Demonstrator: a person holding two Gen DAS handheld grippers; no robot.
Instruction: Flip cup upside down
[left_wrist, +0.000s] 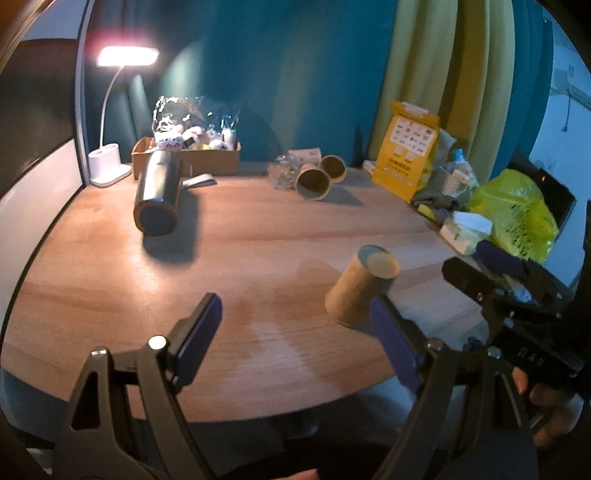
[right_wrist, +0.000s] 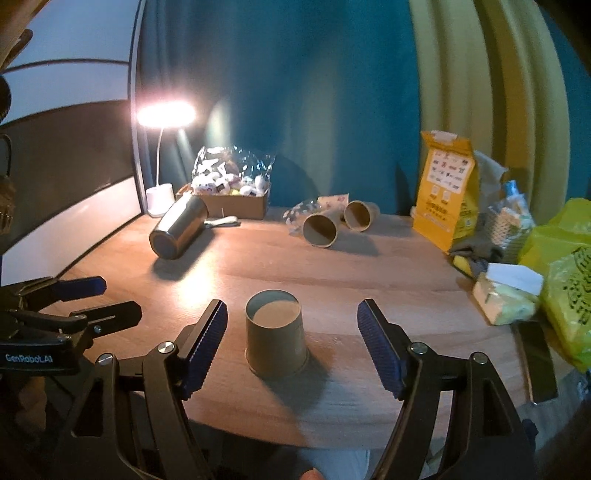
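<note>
Cup (right_wrist: 275, 341) stands rim-down near the table's (right_wrist: 369, 273) front edge, apparently already flipped, between the spread fingers of the empty right gripper (right_wrist: 291, 328), which should simply back away; left gripper (left_wrist: 295, 325) also gapes

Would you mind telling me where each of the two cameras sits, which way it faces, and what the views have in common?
Left wrist view: sits on the left gripper, looking across the wooden table towards the teal curtain; its own two blue-padded fingers show, wide apart, with the right gripper at right.
Right wrist view: sits on the right gripper, facing the same way; its open fingers flank the brown paper cup, which stands mouth down, and the left gripper shows at left.
Shared: the cup, a lying metal flask, a lit desk lamp.
</note>
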